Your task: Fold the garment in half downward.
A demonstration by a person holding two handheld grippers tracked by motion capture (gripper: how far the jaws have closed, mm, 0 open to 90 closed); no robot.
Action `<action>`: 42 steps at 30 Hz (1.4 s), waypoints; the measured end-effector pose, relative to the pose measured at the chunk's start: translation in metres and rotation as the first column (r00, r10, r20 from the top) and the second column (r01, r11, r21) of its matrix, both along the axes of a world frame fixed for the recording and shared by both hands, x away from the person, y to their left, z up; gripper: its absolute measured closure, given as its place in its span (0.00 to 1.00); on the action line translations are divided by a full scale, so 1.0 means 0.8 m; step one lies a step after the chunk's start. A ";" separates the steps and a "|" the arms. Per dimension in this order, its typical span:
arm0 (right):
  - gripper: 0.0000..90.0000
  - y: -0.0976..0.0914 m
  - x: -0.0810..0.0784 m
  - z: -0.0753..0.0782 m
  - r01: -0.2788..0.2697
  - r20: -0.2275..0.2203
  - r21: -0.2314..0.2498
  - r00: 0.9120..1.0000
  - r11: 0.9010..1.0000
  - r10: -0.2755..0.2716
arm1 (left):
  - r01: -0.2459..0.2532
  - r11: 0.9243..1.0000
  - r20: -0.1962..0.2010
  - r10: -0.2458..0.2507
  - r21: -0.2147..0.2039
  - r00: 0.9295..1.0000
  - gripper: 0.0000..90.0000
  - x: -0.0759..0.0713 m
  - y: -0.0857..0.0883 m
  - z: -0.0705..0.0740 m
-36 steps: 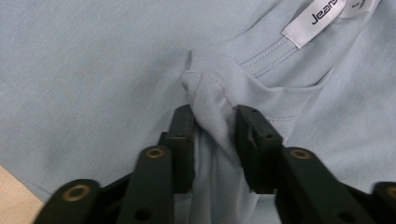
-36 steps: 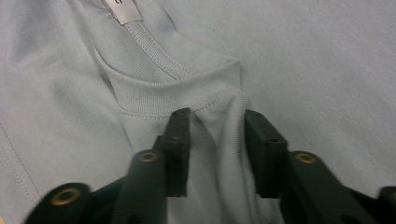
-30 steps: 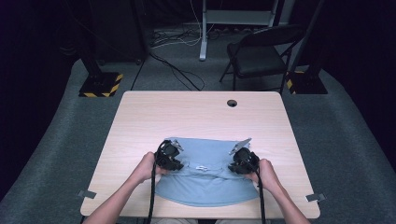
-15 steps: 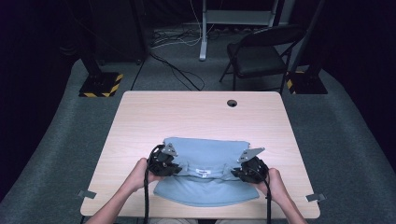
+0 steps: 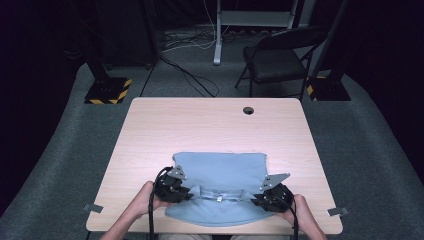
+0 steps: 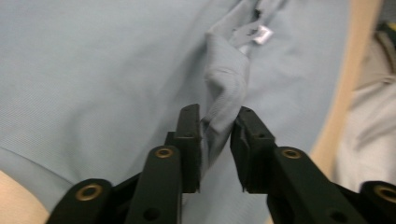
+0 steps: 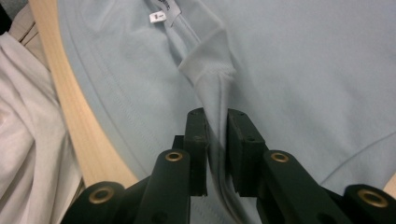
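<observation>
Blue shirt (image 5: 220, 172) is lying near on the tabletop (image 5: 210, 125); left tool (image 6: 215, 140) and right tool (image 7: 217, 140), jaws just opening, are loosening around its folds.

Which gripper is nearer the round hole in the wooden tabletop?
Right. The right gripper sits below and slightly right of the round hole; the left gripper is well off to its lower left.

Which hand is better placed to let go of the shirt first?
Probably left. Both grippers' jaws have just been opening; the left gripper holds them wider around the shirt fold, the right gripper closer against it.
</observation>
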State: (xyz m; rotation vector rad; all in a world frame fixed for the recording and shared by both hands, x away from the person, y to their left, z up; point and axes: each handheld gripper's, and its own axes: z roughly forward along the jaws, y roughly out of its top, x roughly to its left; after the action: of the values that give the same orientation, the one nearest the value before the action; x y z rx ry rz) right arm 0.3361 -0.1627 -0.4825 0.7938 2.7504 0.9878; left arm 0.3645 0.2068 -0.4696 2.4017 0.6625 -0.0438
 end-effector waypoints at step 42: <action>0.08 0.009 0.010 -0.039 0.145 0.055 -0.073 0.988 0.987 -0.142 | -0.162 0.981 0.169 0.143 0.102 0.975 0.08 -0.014 0.000 -0.053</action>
State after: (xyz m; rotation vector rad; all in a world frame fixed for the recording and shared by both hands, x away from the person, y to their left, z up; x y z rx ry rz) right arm 0.3440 -0.1553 -0.5133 0.9264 2.6287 0.8565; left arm 0.3535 0.2070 -0.5121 2.4241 0.7896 0.2580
